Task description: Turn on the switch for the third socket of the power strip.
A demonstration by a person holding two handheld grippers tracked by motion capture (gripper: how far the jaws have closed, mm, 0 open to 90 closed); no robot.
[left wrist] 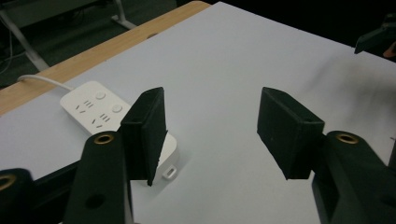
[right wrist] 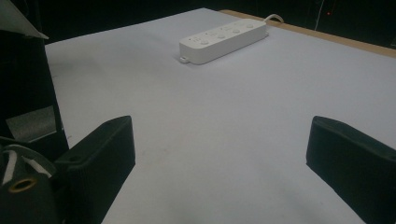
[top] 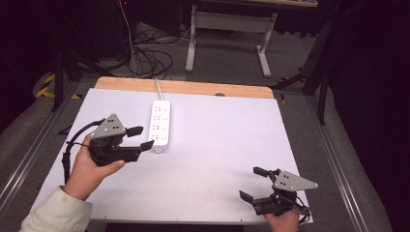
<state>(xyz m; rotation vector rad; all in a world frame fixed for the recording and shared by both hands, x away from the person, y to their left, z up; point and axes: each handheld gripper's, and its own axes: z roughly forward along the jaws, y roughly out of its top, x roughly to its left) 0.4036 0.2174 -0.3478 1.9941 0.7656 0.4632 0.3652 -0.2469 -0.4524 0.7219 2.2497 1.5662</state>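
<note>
- Two black two-jaw grippers work over a white table top (top: 217, 145) with a wooden far edge.
- At centre left of the high view, the left gripper (top: 139, 137) is released, jaws apart with nothing between them.
- Just right of its tips lies the white plastic power strip (top: 161, 124) (cord trailing toward the top of the frame), untouched.
- Near the bottom right, the right gripper (top: 253, 183) also stands spread wide and empty, well apart from the strip.

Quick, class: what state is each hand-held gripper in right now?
Left hand-held gripper: open, holding nothing, beside the power strip.
Right hand-held gripper: open, holding nothing.
</note>
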